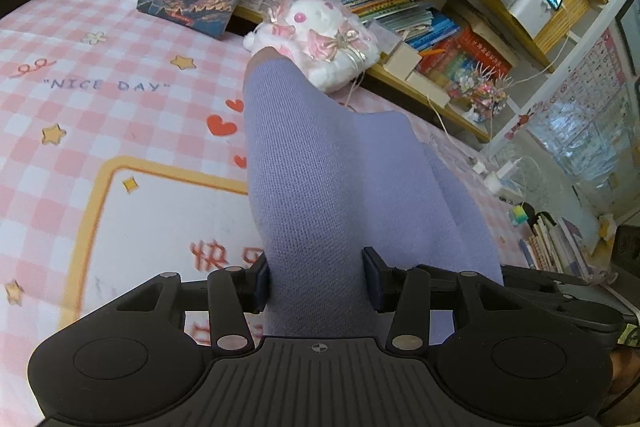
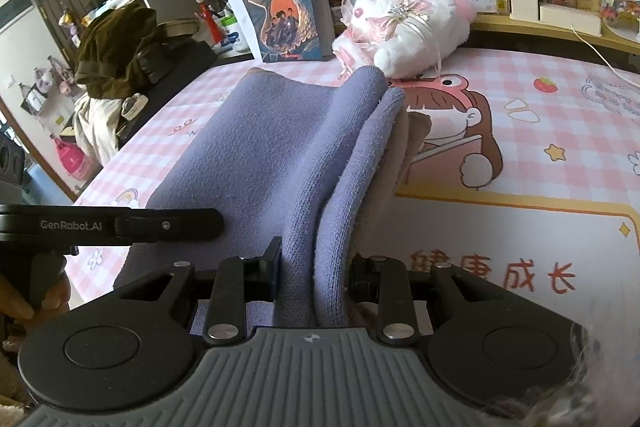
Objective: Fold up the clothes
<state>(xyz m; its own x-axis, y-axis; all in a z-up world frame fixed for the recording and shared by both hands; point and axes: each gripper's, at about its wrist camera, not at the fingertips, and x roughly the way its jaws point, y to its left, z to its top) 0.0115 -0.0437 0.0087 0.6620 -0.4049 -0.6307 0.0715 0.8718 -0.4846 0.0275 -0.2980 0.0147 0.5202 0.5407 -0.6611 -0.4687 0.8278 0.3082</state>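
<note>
Left wrist view shows the left tongs [image 1: 318, 281] closed on a soft lavender-purple knitted garment [image 1: 320, 163], its cloth pinched between the two fingers and running straight forward from them toward a fluffy white and pink plush toy [image 1: 320, 39] at the far edge of the pink checked desk [image 1: 100, 107]. Right wrist view shows the right tongs [image 2: 314, 273] likewise gripping the same garment [image 2: 280, 147], here bunched in two or three thick folds (a pale grey lining shows at the right edge). The left tool's black body enters that view at left, so both grips seem to sit close together on the near end. The long axis points away from both tongs; neither looks clearly nearer the free far end, which rests near the toy
</note>
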